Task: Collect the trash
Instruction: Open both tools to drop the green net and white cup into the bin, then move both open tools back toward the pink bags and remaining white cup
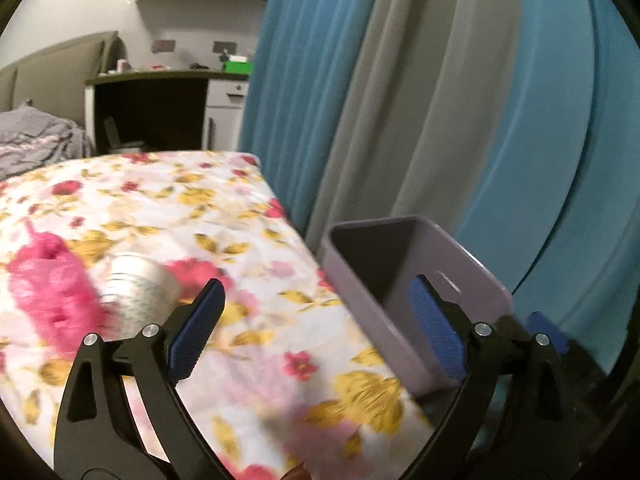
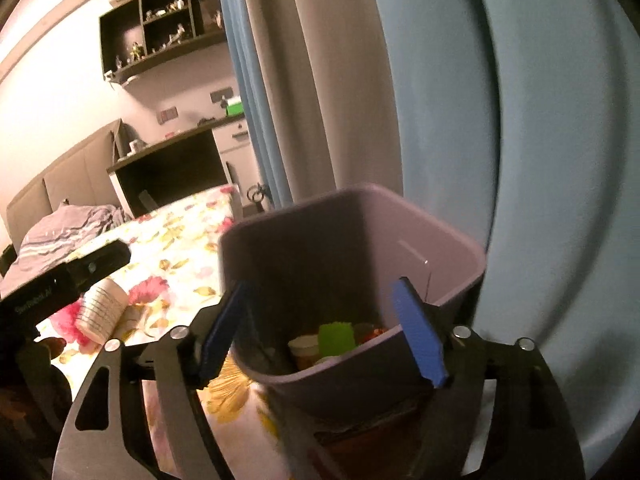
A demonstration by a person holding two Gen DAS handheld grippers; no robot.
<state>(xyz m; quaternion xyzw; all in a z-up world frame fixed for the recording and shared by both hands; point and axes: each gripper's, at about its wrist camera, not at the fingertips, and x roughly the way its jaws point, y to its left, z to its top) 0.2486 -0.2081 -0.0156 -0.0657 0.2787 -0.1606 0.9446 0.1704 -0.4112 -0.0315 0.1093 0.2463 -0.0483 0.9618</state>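
Observation:
A purple plastic bin [image 1: 452, 292] stands at the bed's right edge; in the right wrist view the bin [image 2: 440, 248] holds a green piece [image 2: 336, 338], a small cup [image 2: 304, 346] and other trash. On the floral bedsheet [image 1: 200, 208] lie a pink mesh wad [image 1: 48, 288] and a crushed clear plastic cup [image 1: 140, 284]; the cup also shows in the right wrist view [image 2: 102, 306]. My left gripper [image 1: 316, 316] is open and empty above the sheet, beside the bin. My right gripper [image 2: 324, 328] is open over the bin's mouth, empty.
Blue and grey curtains [image 1: 400, 100] hang behind the bin. A desk with drawers [image 1: 168, 96] and a wall shelf [image 2: 160, 24] stand at the far end. A grey blanket [image 1: 36, 140] lies at the bed's far left. The left gripper's body [image 2: 60, 280] shows left.

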